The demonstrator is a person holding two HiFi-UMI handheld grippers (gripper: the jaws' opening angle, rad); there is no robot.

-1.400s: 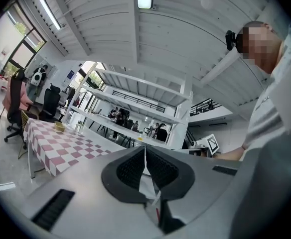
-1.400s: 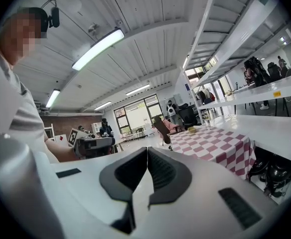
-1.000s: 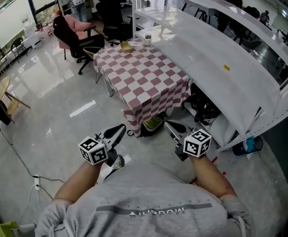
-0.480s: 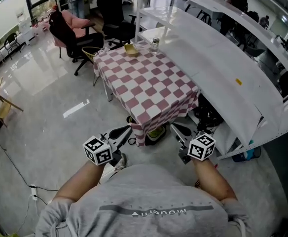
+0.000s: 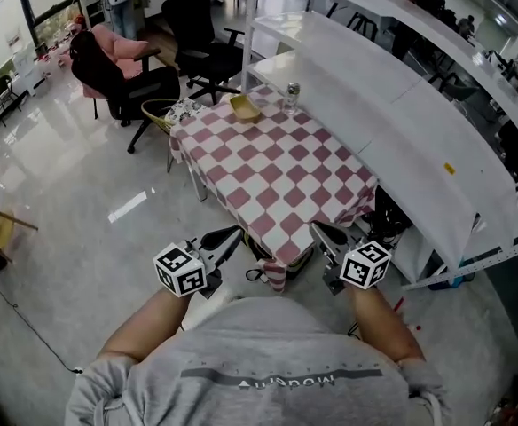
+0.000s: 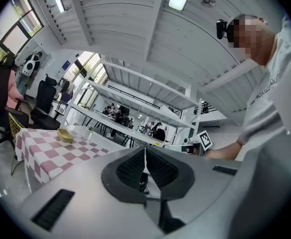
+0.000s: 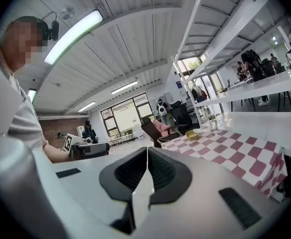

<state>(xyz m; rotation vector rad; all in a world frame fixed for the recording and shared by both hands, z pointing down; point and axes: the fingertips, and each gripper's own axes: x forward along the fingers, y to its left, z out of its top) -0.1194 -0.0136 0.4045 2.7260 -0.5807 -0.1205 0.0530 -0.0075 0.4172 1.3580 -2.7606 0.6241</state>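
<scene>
A table with a red-and-white checked cloth (image 5: 277, 162) stands just ahead of me, its near end between my two grippers. At its far end sit a yellow bowl (image 5: 246, 107) and a small clear bottle (image 5: 290, 98). My left gripper (image 5: 222, 238) is level with the table's near left corner, jaws closed on nothing. My right gripper (image 5: 325, 234) hangs by the near right corner, also shut and empty. The left gripper view shows the closed left gripper (image 6: 145, 149), the cloth (image 6: 41, 151) and the bowl (image 6: 64, 134). In the right gripper view, the right gripper (image 7: 147, 151) is closed, with the cloth (image 7: 225, 151) beyond.
A long white shelf unit (image 5: 401, 87) runs along the table's right side. A pink chair (image 5: 108, 56) and a black office chair (image 5: 201, 25) stand on the glossy floor beyond the table's far left. People stand far off behind the shelves.
The table has come nearer: its near end now lies between the two grippers instead of ahead of them. Both grippers stay closed and keep their spacing.
</scene>
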